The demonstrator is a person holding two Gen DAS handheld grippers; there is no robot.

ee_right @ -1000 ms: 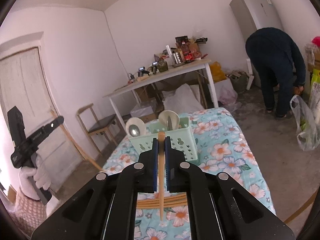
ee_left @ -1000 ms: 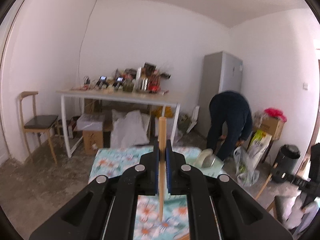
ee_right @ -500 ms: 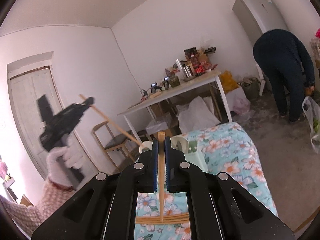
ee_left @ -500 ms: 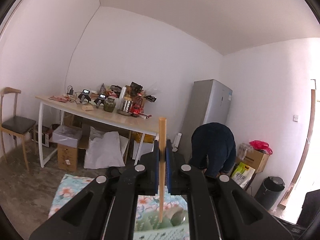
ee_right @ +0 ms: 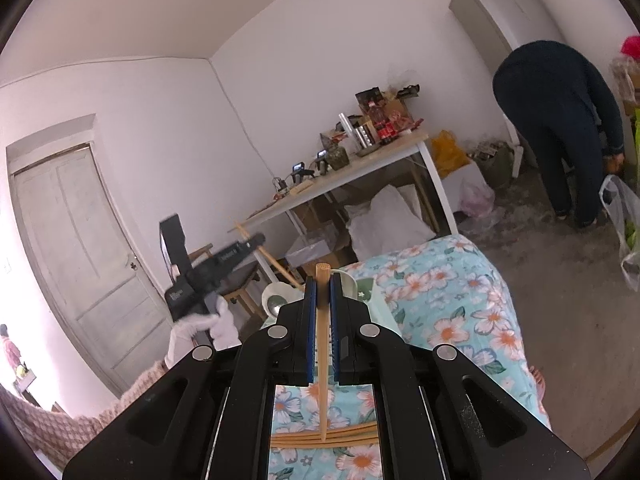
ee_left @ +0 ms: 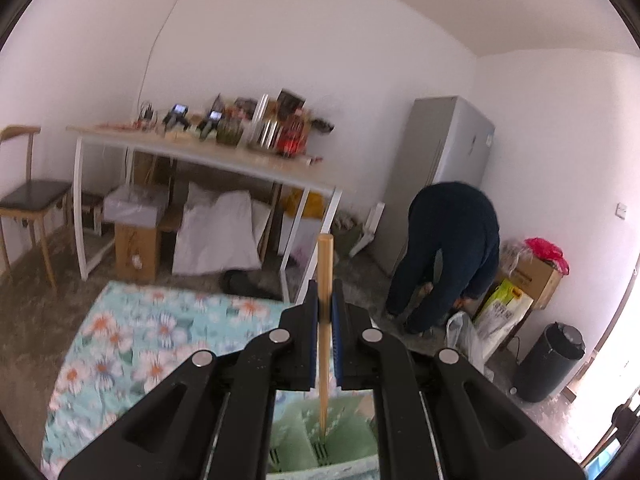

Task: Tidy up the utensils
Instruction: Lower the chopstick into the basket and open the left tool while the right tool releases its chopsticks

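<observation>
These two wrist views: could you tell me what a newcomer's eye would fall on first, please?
Each gripper is shut on a wooden chopstick: the left gripper holds its chopstick above a green basket, the right gripper holds its own over more chopsticks on the flowered cloth. A person bends by the fridge.

Soft, even daylight fills both views. In the left wrist view the brightest patch is a blown-out doorway at four o'clock; in the right wrist view a glaring opening sits at eight o'clock. Shadows are faint. The fisheye lens bows the walls and blackens the corners. The floral turquoise bedspread is smeared, and the left black plastic gripper is motion-blurred.
</observation>
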